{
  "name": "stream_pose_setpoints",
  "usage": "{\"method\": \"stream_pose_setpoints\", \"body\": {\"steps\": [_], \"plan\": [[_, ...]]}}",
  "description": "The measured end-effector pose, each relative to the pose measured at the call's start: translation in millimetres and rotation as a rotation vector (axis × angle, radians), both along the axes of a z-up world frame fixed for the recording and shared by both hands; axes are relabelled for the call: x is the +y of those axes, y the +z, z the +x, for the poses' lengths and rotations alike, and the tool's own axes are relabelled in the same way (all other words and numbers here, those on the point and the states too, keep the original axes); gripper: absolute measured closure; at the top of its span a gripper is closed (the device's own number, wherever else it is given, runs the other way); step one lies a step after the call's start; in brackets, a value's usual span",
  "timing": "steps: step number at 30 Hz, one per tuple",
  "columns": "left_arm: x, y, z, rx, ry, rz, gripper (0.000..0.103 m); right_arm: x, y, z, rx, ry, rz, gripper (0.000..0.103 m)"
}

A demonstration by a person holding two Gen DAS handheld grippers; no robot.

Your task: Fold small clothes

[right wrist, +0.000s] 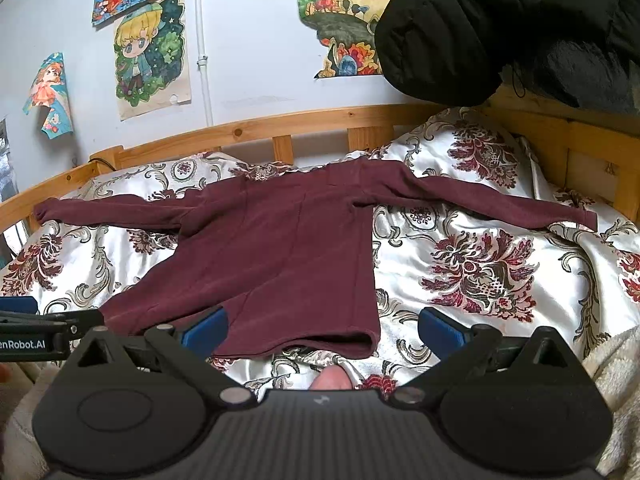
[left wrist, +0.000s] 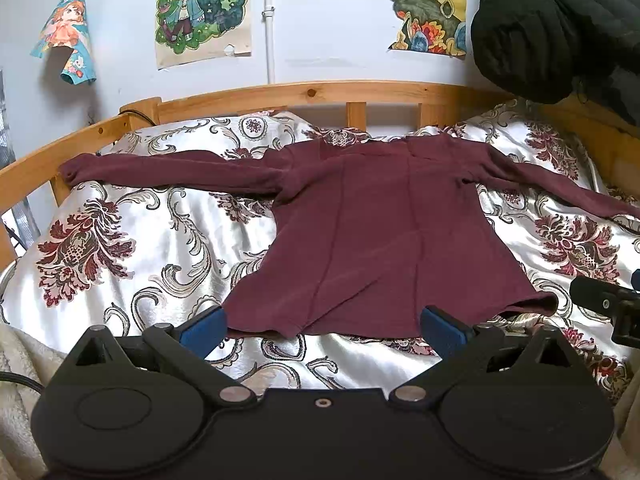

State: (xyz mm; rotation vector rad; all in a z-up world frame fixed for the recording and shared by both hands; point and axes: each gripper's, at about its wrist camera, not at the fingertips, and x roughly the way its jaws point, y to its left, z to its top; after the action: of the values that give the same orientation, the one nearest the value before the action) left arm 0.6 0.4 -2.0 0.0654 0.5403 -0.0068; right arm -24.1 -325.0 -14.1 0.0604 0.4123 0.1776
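Note:
A maroon long-sleeved top (left wrist: 376, 232) lies flat on the floral satin bedspread (left wrist: 152, 240), sleeves spread to both sides, hem nearest me. My left gripper (left wrist: 322, 326) is open and empty, its blue fingers straddling the hem's left half just above the cloth. My right gripper (right wrist: 322, 328) is open and empty at the hem's right corner; the top (right wrist: 280, 256) fills the left of that view. The right gripper's body shows at the left wrist view's right edge (left wrist: 612, 304), and the left gripper's shows at the right wrist view's left edge (right wrist: 36, 330).
A wooden bed rail (left wrist: 280, 94) runs behind the top, against a wall with posters (left wrist: 202, 8). A black padded jacket (left wrist: 560, 28) hangs at the upper right. A cream fleece blanket (right wrist: 616, 364) lies at the bed's near edge.

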Motion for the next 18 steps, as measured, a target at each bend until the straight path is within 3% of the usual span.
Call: {"method": "stream_pose_setpoints", "body": {"steps": [18], "plan": [[0.8, -0.6, 0.0, 0.001, 0.002, 0.003, 0.001, -3.8, -0.2, 0.2, 0.004, -0.001, 0.001, 0.000]]}}
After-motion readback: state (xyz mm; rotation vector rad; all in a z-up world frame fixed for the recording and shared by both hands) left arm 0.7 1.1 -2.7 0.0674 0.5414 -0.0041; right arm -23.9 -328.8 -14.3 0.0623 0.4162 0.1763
